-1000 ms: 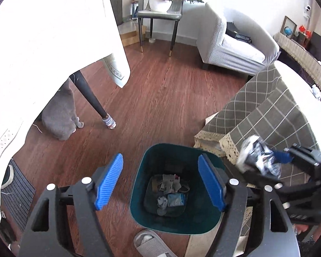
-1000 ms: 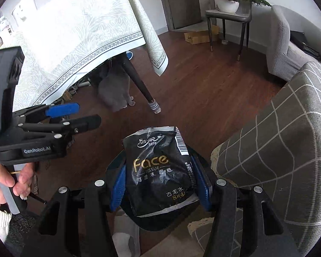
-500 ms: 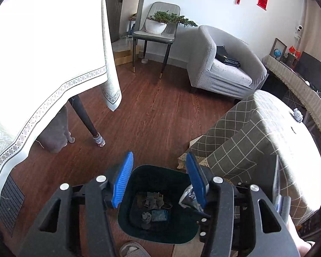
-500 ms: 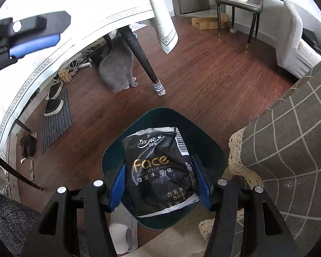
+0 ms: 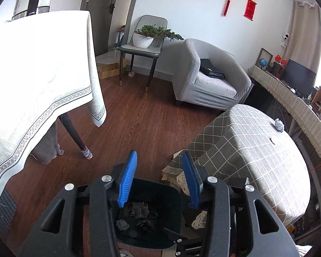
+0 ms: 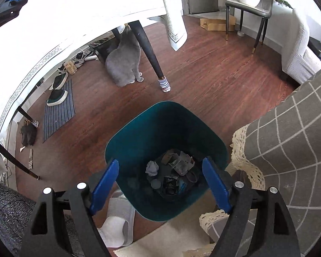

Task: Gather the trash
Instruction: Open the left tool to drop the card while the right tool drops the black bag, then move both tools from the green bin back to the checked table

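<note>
A dark teal trash bin (image 6: 139,128) stands on the wooden floor beside the checked-cloth table; it also shows in the left wrist view (image 5: 173,194). Inside lie crumpled paper, wrappers and the black tissue packet (image 6: 171,184). My right gripper (image 6: 160,184) is open and empty, right above the bin. My left gripper (image 5: 159,177) is open and empty, higher up, over the bin's far rim. A crumpled bluish paper wad (image 5: 279,124) and a small white disc (image 5: 274,139) lie on the checked table (image 5: 256,150).
A grey cat (image 6: 124,64) sits under the white-clothed dining table (image 5: 32,81) by its leg (image 6: 149,53). A grey slipper (image 6: 117,220) lies next to the bin. A grey armchair (image 5: 207,79) and a chair with a potted plant (image 5: 145,40) stand farther back.
My right gripper opened and the black tissue packet dropped into the bin. My left gripper rose and tilted up, with its jaws narrower than before.
</note>
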Demonstrator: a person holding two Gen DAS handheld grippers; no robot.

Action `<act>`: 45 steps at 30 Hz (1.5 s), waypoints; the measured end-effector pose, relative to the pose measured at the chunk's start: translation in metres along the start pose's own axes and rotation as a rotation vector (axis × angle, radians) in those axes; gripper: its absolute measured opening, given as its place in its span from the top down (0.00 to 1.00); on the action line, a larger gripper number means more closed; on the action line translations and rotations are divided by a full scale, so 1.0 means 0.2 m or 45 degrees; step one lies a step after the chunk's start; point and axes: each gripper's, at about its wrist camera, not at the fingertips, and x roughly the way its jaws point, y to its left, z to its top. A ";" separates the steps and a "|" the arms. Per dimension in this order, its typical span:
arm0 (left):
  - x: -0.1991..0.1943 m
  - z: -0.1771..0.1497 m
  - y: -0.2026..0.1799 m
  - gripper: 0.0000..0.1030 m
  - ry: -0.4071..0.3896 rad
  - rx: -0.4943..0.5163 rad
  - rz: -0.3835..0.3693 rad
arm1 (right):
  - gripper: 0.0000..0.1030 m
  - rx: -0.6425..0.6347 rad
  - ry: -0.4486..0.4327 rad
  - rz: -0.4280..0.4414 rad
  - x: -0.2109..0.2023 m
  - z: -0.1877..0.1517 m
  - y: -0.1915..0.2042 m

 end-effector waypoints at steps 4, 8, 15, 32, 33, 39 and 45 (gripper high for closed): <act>-0.03 0.02 -0.04 0.55 -0.016 0.005 -0.014 | 0.21 -0.011 -0.035 0.009 -0.08 -0.02 -0.01; -0.08 0.05 -0.12 0.55 -0.056 0.033 -0.039 | 0.21 -0.049 -0.092 0.015 -0.20 -0.03 0.00; -0.10 0.09 -0.25 0.54 -0.089 0.049 -0.079 | 0.21 -0.102 -0.236 -0.026 -0.46 -0.05 0.00; 0.09 0.18 -0.75 0.38 -0.073 0.193 -0.206 | 0.30 0.046 -0.464 -0.213 -0.98 -0.14 -0.50; 0.12 0.19 -0.79 0.37 -0.064 0.210 -0.216 | 0.30 0.065 -0.465 -0.232 -1.00 -0.15 -0.55; 0.26 0.21 -1.01 0.33 -0.025 0.303 -0.257 | 0.34 0.186 -0.463 -0.318 -1.10 -0.19 -0.80; 0.38 0.22 -1.22 0.29 0.012 0.402 -0.317 | 0.35 0.296 -0.487 -0.416 -1.24 -0.24 -1.05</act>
